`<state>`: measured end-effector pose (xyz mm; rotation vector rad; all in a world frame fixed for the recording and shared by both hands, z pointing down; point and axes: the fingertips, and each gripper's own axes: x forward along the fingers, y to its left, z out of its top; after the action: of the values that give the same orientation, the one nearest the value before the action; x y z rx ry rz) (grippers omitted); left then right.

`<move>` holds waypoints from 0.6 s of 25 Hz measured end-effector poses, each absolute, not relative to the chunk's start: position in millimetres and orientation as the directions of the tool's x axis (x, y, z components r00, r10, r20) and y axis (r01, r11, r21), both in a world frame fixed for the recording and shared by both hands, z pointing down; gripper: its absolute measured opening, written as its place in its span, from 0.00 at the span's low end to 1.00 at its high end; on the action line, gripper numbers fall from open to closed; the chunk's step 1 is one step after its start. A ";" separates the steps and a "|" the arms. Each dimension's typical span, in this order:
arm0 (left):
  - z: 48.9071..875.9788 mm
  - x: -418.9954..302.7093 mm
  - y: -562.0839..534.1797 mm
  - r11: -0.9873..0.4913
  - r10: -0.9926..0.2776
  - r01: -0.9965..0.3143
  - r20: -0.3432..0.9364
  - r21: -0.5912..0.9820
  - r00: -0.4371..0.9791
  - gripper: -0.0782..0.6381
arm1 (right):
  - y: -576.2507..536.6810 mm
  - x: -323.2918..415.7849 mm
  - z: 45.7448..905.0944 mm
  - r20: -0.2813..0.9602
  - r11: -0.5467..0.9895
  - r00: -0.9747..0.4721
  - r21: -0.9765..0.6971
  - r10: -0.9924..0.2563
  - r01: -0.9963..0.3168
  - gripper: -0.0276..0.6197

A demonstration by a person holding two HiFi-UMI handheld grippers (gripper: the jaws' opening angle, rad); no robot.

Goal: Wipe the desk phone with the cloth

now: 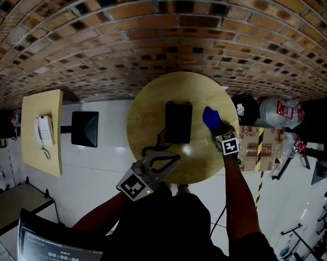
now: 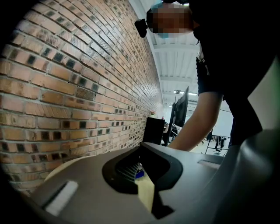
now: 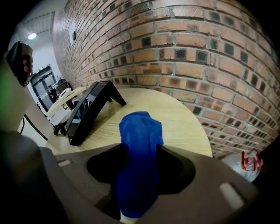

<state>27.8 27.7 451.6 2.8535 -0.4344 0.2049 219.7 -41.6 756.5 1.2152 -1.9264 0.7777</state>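
Observation:
A black desk phone (image 1: 177,122) stands upright in the middle of a round wooden table (image 1: 148,108), with its cord (image 1: 151,150) trailing toward me. In the right gripper view the phone (image 3: 89,109) is to the left, beyond the jaws. A bunched blue cloth (image 1: 210,117) lies on the table right of the phone. My right gripper (image 1: 215,127) is shut on the cloth (image 3: 139,144), whose far end rests on the table (image 3: 183,118). My left gripper (image 1: 172,157) hovers at the table's near edge, in front of the phone. The left gripper (image 2: 141,151) is shut with nothing held.
A brick wall (image 1: 156,36) runs behind the table. At the left a small square table (image 1: 29,149) carries a white phone (image 1: 44,130), with a black box (image 1: 85,128) on the floor beside it. Bags and bins (image 1: 279,112) and a striped box (image 1: 256,149) crowd the right.

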 end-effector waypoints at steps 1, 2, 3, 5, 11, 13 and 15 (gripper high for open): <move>452.7 26.3 27.4 -0.924 -0.276 -0.312 0.178 0.222 0.945 0.10 | -42.4 219.6 757.7 0.821 0.376 -0.300 -0.114 -0.486 -0.920 0.37; 453.3 25.4 27.5 -0.928 -0.273 -0.308 0.180 0.208 0.945 0.10 | -43.5 219.5 758.3 0.819 0.376 -0.304 -0.117 -0.486 -0.919 0.36; 453.1 25.4 28.4 -0.939 -0.264 -0.295 0.178 0.178 0.948 0.10 | -45.0 219.3 758.1 0.816 0.374 -0.308 -0.123 -0.489 -0.919 0.35; 451.4 26.7 30.8 -0.956 -0.247 -0.268 0.167 0.120 0.955 0.10 | -47.0 218.8 757.0 0.810 0.367 -0.315 -0.134 -0.494 -0.920 0.32; 456.0 25.3 32.7 -0.929 -0.279 -0.310 0.171 0.200 0.945 0.10 | -46.8 214.0 752.5 0.806 0.363 -0.336 -0.163 -0.488 -0.917 0.19; 454.1 24.7 31.6 -0.929 -0.286 -0.315 0.159 0.197 0.945 0.10 | -50.3 205.9 740.3 0.787 0.385 -0.361 -0.171 -0.500 -0.907 0.18; 454.0 24.5 30.1 -0.933 -0.287 -0.313 0.157 0.179 0.945 0.10 | -57.3 194.5 723.4 0.760 0.424 -0.393 -0.171 -0.518 -0.890 0.18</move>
<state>24.5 30.1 454.0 2.8976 -0.4525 0.1897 194.5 -57.3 723.4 1.1850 -2.0567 0.7688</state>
